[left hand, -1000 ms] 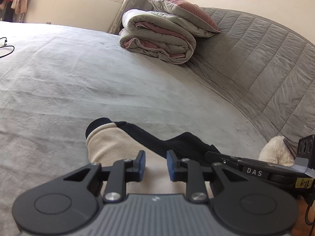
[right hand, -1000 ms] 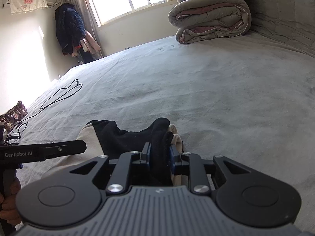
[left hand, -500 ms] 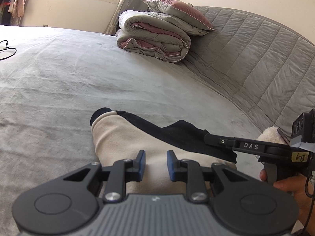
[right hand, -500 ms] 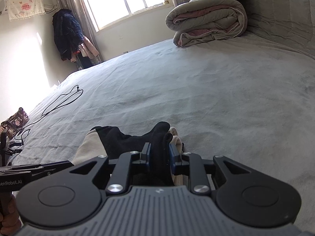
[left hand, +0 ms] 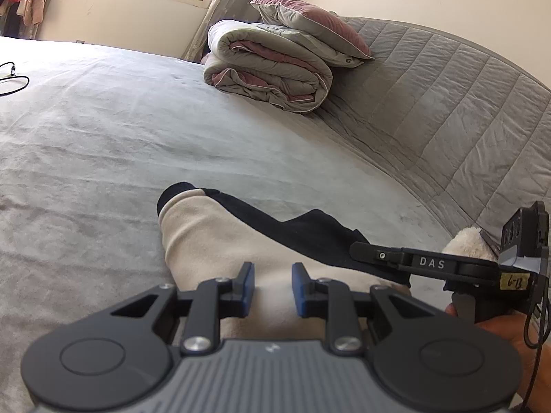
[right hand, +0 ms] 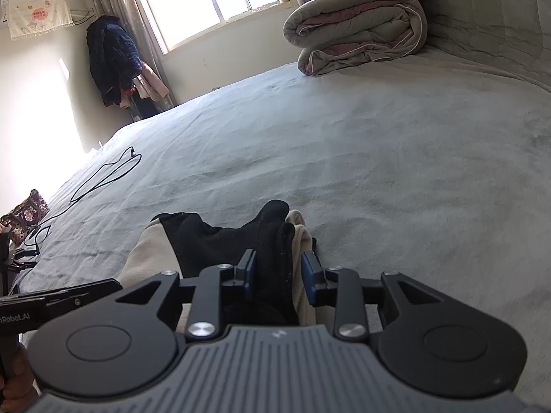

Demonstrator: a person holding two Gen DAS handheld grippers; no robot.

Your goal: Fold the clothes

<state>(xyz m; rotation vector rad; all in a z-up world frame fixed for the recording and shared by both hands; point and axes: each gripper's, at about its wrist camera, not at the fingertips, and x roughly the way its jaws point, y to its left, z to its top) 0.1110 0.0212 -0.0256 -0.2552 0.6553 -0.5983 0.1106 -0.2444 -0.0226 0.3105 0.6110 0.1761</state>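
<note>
1. I'm watching the right tongs [right hand: 278,273] let go: the jaws are opening, with a bunched fold of the beige-and-black garment [right hand: 275,241] standing between them. The left pad looks to be against the black cloth; a small gap shows at the right pad, so I read the pinch as released.
2. My left tongs [left hand: 272,284] are spread a little with nothing between the pads; they hover over the beige part of the garment [left hand: 213,241], which fills the gap behind them.
3. The garment lies on the grey bed [left hand: 137,130], near its edge, beige side up with a black sleeve or panel running across towards the right tongs [left hand: 378,258], which reach in from the right of the left camera's view.
4. To do this release well, I'd say: let the jaws part fully before drawing back, so the fold drops flat and doesn't drag with the pad.
5. I'd pull the right tongs straight back along their own line, not sideways, as the bunched edge looks apt to flip open.
6. My left tongs could press down on the beige panel to hold the fold steady, I judge.
7. The folded quilt [right hand: 358,31] sits well apart, out of the way.
</note>
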